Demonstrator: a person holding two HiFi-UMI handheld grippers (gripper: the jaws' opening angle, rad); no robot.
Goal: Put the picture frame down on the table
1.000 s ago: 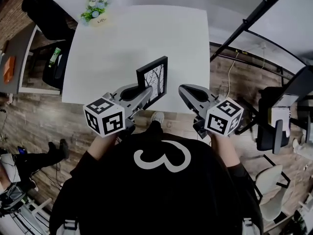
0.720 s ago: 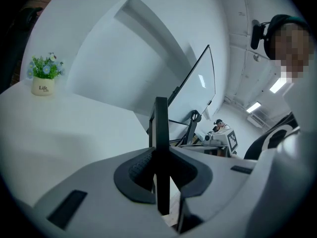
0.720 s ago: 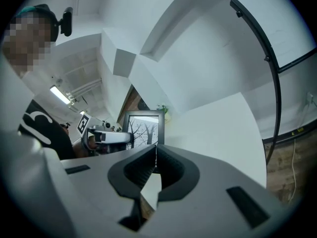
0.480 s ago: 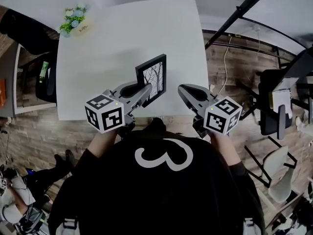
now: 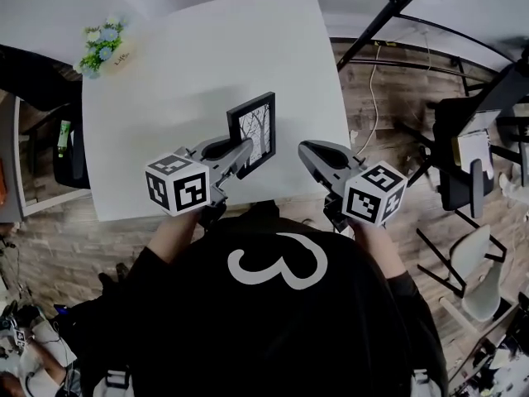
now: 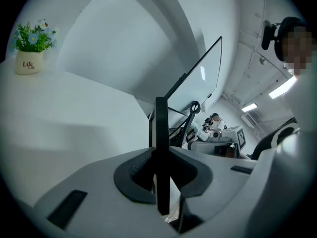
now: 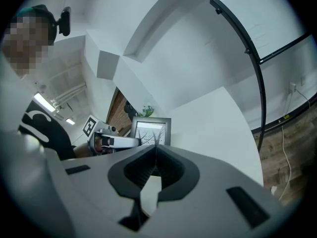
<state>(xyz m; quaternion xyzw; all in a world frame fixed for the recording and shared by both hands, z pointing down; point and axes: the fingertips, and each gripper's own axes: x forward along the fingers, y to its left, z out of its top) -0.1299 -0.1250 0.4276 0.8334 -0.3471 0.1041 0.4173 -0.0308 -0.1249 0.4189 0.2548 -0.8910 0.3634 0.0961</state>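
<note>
Fingers of the left gripper are clamped on the thin side edge of the picture frame, which is held upright over the near part of the table (a bare-tree print faces the right gripper). Whether its bottom touches the table, I cannot tell. At the table's near edge, just beside the frame, the right gripper has its fingers pressed together on nothing. A small flower pot stands at the table's far left corner.

Potted flowers — black pole
</note>
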